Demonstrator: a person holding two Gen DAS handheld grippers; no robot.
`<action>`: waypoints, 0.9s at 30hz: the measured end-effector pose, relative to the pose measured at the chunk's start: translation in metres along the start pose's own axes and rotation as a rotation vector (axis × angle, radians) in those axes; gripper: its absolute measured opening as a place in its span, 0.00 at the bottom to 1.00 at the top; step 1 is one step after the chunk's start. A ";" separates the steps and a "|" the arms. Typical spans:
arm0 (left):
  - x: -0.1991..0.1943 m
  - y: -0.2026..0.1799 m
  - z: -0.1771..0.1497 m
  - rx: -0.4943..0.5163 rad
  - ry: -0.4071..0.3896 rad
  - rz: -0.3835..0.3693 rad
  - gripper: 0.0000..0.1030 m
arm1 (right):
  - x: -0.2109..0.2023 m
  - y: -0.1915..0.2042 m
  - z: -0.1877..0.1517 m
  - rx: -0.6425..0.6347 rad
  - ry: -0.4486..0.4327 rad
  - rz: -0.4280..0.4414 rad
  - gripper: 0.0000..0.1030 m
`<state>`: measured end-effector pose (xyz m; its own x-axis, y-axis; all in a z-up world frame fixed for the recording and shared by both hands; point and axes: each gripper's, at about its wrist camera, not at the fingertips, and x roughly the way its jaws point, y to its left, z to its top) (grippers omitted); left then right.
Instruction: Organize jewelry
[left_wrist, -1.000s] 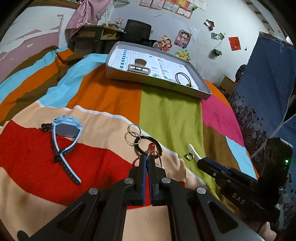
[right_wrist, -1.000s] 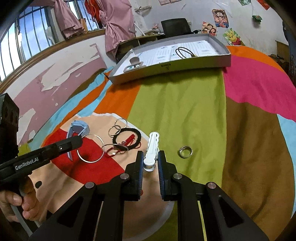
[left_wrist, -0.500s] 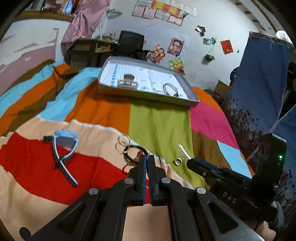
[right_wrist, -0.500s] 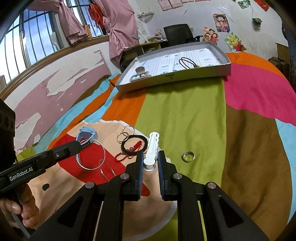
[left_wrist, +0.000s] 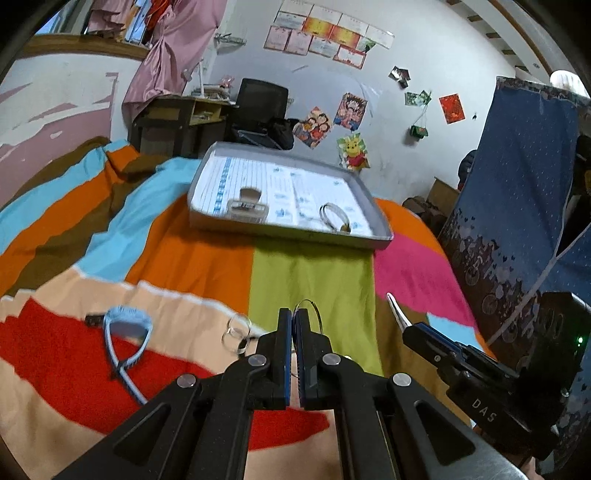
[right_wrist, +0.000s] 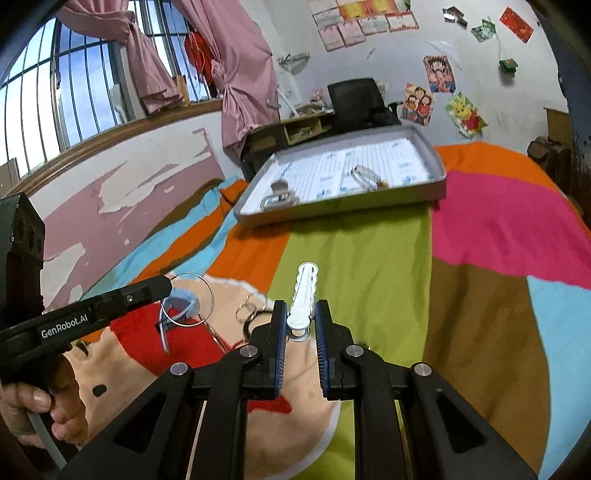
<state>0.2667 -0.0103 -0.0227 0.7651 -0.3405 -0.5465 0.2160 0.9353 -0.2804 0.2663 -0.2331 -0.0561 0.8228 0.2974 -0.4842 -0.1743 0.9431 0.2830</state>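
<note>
Left wrist: far on the bed, a tray (left_wrist: 382, 242) holds a clip (left_wrist: 247, 206) and bangle (left_wrist: 332, 218). Left tongs (left_wrist: 293, 323) pinch a hoop (left_wrist: 312, 314). "DAS" marks the right tongs (left_wrist: 410, 328).

Right wrist: right tongs (right_wrist: 301, 323) grip a white clip (right_wrist: 303, 295); "GenRobot.AI" marks the left tongs (right_wrist: 168, 284).

We see a striped blanket (left_wrist: 303, 266) in orange, green, pink and red spread before us. Beyond it stand a dark wooden desk (left_wrist: 177, 122) and a black office chair (left_wrist: 260, 101) — cartoon posters (left_wrist: 349, 110) dot the white wall, and pink curtains (right_wrist: 240, 74) hang beside a barred window (right_wrist: 66, 92).
</note>
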 end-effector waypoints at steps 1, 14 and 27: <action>0.001 -0.002 0.004 0.004 -0.005 -0.001 0.03 | -0.001 -0.001 0.005 -0.008 -0.010 -0.001 0.13; 0.074 -0.028 0.107 0.027 -0.125 -0.022 0.03 | 0.032 -0.047 0.102 -0.069 -0.128 -0.065 0.13; 0.209 -0.026 0.145 0.021 -0.043 0.047 0.03 | 0.136 -0.110 0.148 -0.056 -0.084 -0.096 0.13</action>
<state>0.5089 -0.0922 -0.0156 0.7996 -0.2926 -0.5244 0.1917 0.9520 -0.2388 0.4771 -0.3185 -0.0307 0.8791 0.1941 -0.4353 -0.1207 0.9742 0.1907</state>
